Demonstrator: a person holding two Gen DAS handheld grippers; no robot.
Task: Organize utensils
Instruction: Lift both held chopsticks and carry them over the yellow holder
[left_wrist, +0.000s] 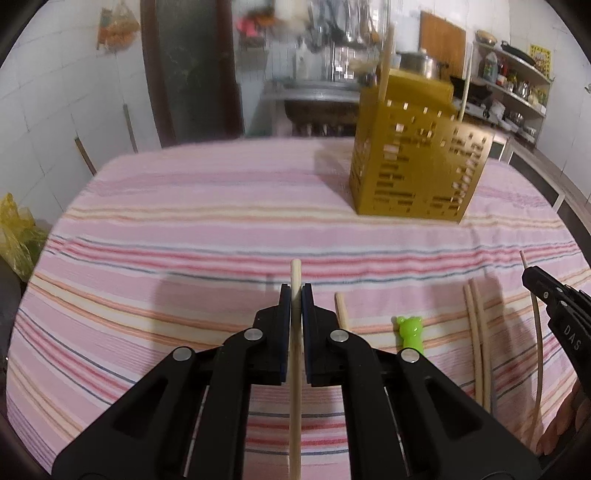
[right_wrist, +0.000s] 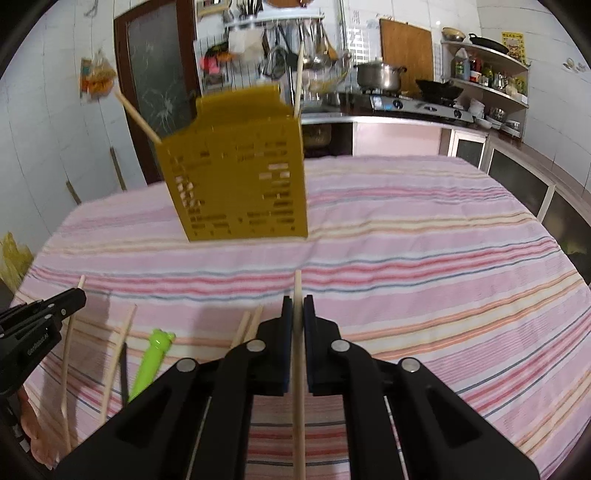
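The table (left_wrist: 184, 206) under its pink striped cloth bears a yellow perforated utensil holder (left_wrist: 413, 162) at the far side, 2 chopsticks standing in it; the left gripper (left_wrist: 296, 295) is clamped on 1 chopstick (left_wrist: 296, 273); the right gripper (right_wrist: 297, 306) pinches another chopstick (right_wrist: 297, 284); loose chopsticks (left_wrist: 476, 332) and a green bear-headed utensil (left_wrist: 409, 328) lie on the cloth between them.

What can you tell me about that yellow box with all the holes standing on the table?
The yellow box looks like a mustard-coloured plastic utensil holder, tall and open at the top, its walls pierced with rows of small rectangular slots and its back wall rising higher. It stands upright on the striped tablecloth, away from both grippers. Two pale wooden chopsticks already stand in it, leaning out over the rim.
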